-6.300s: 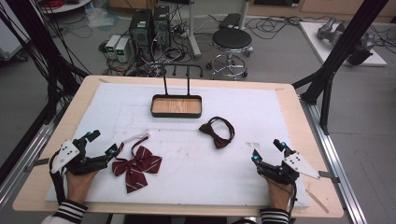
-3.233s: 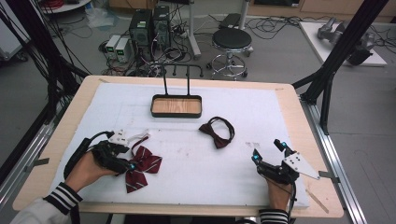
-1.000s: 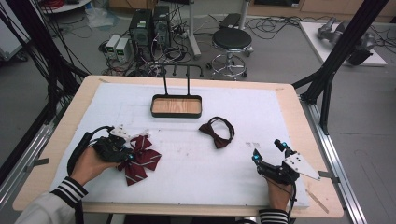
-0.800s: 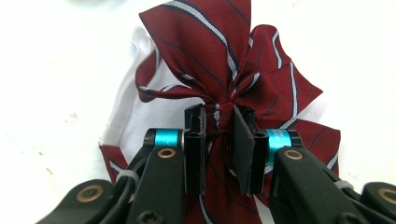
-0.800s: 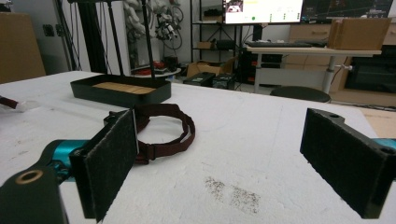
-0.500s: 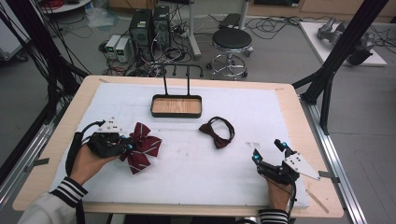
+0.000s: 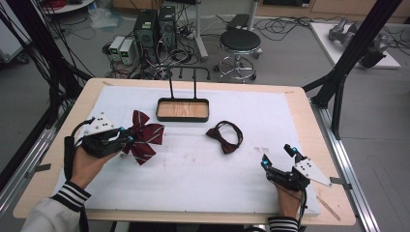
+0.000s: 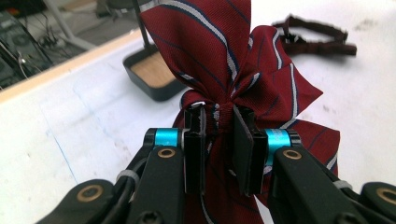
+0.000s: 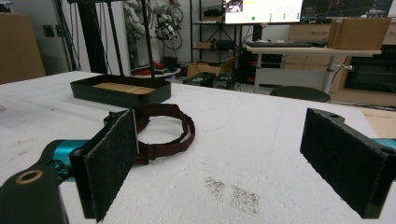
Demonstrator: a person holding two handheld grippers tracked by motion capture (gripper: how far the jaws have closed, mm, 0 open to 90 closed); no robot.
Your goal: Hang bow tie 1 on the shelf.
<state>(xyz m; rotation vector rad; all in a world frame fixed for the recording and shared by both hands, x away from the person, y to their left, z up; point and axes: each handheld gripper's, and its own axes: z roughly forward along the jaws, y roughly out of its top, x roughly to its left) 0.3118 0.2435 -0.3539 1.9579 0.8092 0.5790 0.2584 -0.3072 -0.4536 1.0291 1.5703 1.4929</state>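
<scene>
While the left claw (image 7: 126, 140) is clamped on the knot of the striped bow tie (image 7: 144, 136), the tie hangs in the air just above the white mat (image 7: 193, 169) on the left side of the counter (image 7: 300, 104), its red wings spread beyond the claw's tips; in the left gripper view the two pads (image 8: 194, 144) press the narrow middle band from both sides, with the wings fanning above and below. The step in hand looks like a carry toward the black stand with the wooden base (image 7: 183, 109), which sits near the far edge of the mat, a little ahead and to the right of the tie; to do it well, the grip should stay on the knot rather than slide onto a loose wing, the tie should ride high enough to clear the tray's rim, and the hand should turn slowly so the wings do not fold under; the upright rods (image 7: 182, 86) deserve a wide berth on the approach. The right claw (image 7: 278, 155) rests near the front right of the mat with its jaws well apart, holding nothing. By count: two bow ties, one striped and one plain dark one (image 7: 224, 136) lying flat with its strap looped, between the stand and the right claw; one stand; two claws.
</scene>
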